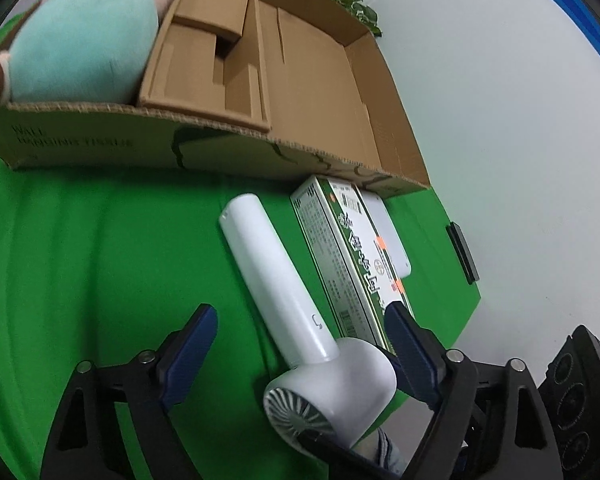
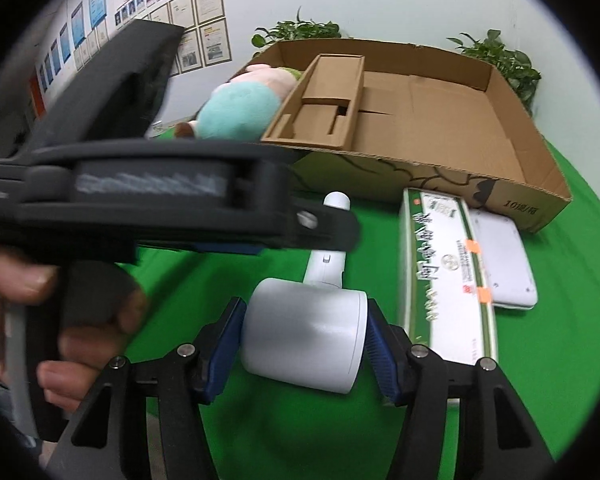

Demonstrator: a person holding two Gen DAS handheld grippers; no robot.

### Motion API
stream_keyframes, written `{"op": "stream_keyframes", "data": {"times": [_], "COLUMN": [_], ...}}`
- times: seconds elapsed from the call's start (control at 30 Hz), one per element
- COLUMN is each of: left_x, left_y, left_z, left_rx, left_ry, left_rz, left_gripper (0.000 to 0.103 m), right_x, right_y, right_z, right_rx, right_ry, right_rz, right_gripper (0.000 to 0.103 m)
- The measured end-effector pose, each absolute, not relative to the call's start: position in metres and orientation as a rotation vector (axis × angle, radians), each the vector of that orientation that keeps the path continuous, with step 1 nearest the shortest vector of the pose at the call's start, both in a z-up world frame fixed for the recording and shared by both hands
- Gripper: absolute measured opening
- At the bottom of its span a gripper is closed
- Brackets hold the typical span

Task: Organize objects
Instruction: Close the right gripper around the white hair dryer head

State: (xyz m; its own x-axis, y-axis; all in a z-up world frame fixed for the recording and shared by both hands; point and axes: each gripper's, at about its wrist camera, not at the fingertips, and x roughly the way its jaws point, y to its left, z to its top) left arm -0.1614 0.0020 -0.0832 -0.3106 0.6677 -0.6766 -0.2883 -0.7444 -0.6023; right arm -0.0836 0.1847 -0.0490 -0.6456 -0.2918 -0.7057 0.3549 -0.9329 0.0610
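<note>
- Where the green cloth (image 2: 284, 432) lies nearest the cameras, the right gripper (image 2: 306, 344) is seen with its blue pads pressed against both sides of the round head of a white handheld fan (image 2: 304, 336), so the fan is clamped at its head.
- The left gripper (image 1: 300, 344) is held wide apart, with nothing between its fingers; the fan's handle runs up through the gap, touched by neither pad, and the right-hand pad stands just beside the green and white box (image 1: 348, 264).
- The fan (image 1: 284, 288) lies flat on the cloth, its long axis running from the head at the near end to the handle tip, which points toward the cardboard box (image 1: 204, 148) and stops a little short of its front wall.
- Just right of the fan, the green and white box lies along nearly the same line, its far end close to the cardboard box's front wall; a narrow strip of cloth is left between the two.
- A flat white device (image 2: 504, 256) lies touching the far side of the green and white box, near the cardboard box's right front corner.
- Left of the fan, a broad stretch of cloth is seen up to the cardboard box; the cloth's right edge runs beyond the white device.
- Inside the cardboard box, a brown cardboard insert (image 2: 320, 108) sits toward the left, a plush toy (image 2: 240, 108) lies at the far left end, and bare floor shows on the right half.
- In the right wrist view, the left gripper's black body crosses above the fan's handle, held by a hand (image 2: 60, 320).
</note>
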Motion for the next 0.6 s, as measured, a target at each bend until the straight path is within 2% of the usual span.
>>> {"op": "stream_keyframes", "data": {"times": [0.33,0.4,0.6], "left_x": [-0.165,-0.162,-0.158], "left_y": [0.007,0.007,0.006], "left_z": [-0.094,-0.093,-0.091], "left_rx": [-1.372,-1.381,-1.39], "left_ry": [-0.504,-0.465,-0.442], "left_rz": [2.057,2.092,2.113], "left_gripper": [0.054,0.04,0.037], "right_x": [-0.077,-0.076,-0.073], "right_y": [0.178,0.177,0.172], "right_z": [-0.05,-0.051,-0.052], "right_rx": [1.067,1.057,1.037], "right_ry": [0.146,0.144,0.182], "right_rz": [-2.569,-2.583,-2.617], "right_gripper": [0.058,0.058,0.057]}}
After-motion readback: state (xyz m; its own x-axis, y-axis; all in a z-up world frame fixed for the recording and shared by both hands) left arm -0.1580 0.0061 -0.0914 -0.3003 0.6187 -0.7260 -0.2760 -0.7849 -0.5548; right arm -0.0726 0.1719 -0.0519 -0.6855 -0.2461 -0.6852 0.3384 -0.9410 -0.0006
